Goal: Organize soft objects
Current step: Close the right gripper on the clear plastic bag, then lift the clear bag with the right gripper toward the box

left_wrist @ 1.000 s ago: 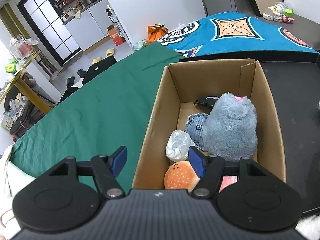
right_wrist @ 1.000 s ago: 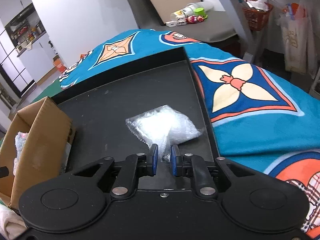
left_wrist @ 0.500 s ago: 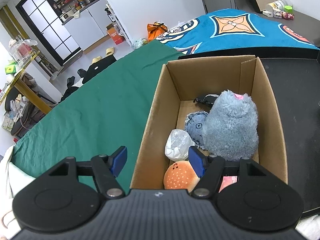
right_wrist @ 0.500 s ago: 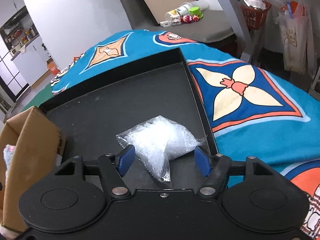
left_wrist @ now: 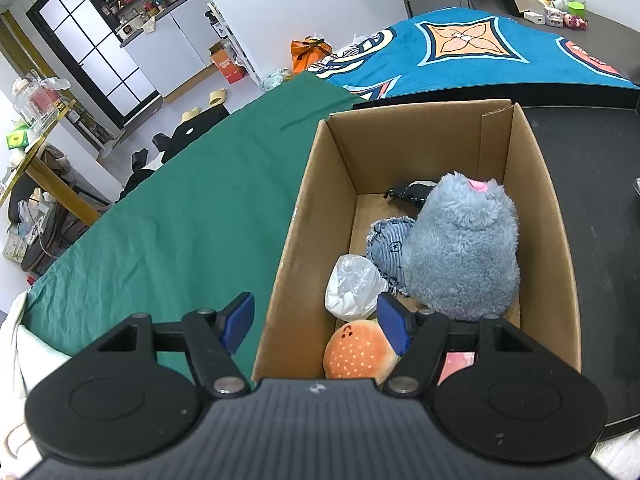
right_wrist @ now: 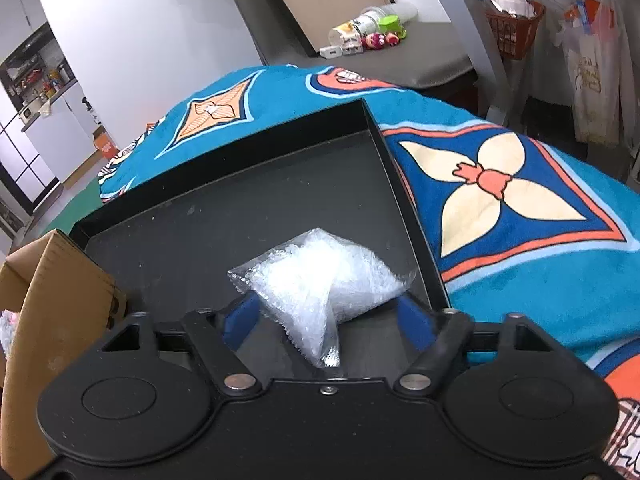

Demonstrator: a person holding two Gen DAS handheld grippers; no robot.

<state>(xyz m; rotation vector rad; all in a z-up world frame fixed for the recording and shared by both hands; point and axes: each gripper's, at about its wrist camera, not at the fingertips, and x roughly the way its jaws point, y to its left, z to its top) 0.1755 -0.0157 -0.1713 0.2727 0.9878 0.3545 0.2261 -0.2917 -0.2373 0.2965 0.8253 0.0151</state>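
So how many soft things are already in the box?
6 visible: grey plush at the right, denim toy beside it, black item behind, white bag in the middle, burger plush nearest, something pink partly hidden by the fingers. More may lie underneath.

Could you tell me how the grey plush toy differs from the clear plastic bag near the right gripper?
The grey plush toy is fluffy and opaque; the clear plastic bag is see-through and crinkled. The toy stands inside the cardboard box among other items; the bag lies alone on the black tray. Both look soft.
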